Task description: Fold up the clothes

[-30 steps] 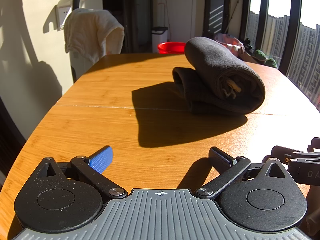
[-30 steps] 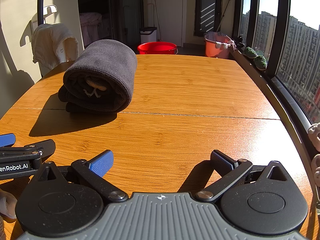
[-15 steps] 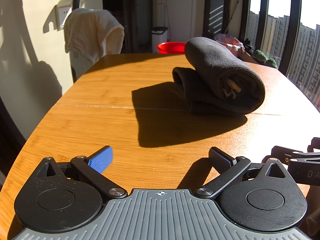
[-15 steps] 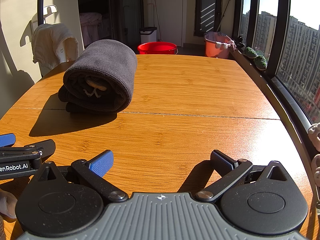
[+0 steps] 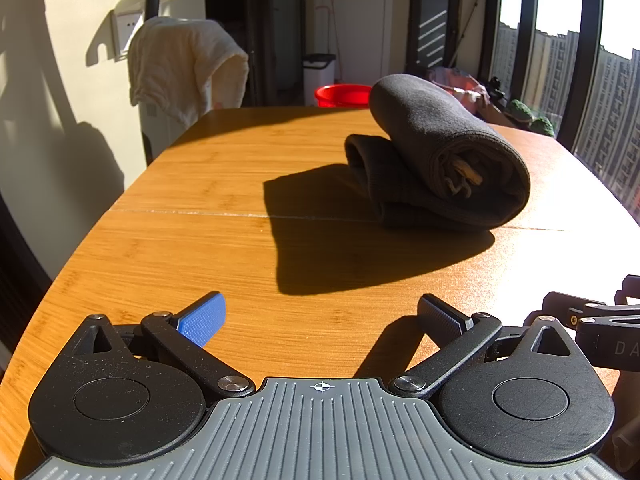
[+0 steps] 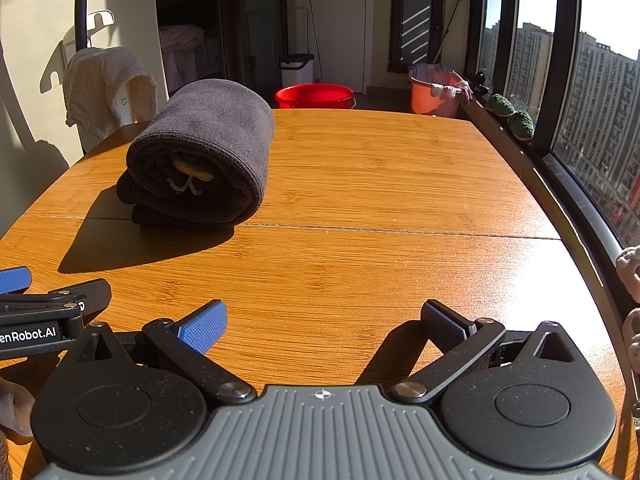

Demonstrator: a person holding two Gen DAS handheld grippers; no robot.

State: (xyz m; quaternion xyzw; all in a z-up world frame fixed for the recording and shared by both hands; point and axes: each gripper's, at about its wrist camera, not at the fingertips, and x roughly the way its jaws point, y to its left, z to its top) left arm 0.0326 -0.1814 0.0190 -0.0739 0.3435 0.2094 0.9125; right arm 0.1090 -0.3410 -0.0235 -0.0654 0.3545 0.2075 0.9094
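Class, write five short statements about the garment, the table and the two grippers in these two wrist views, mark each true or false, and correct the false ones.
1. The dark garment lies rolled and folded on the wooden table. True.
2. The left gripper is clamped on the garment. False: it is open, its fingers apart from the cloth.
3. The right gripper is open and holds nothing. True.
4. A red basin stands on the table. False: it sits beyond the table's far edge.
5. A pale cloth hangs past the table's far left corner. True.
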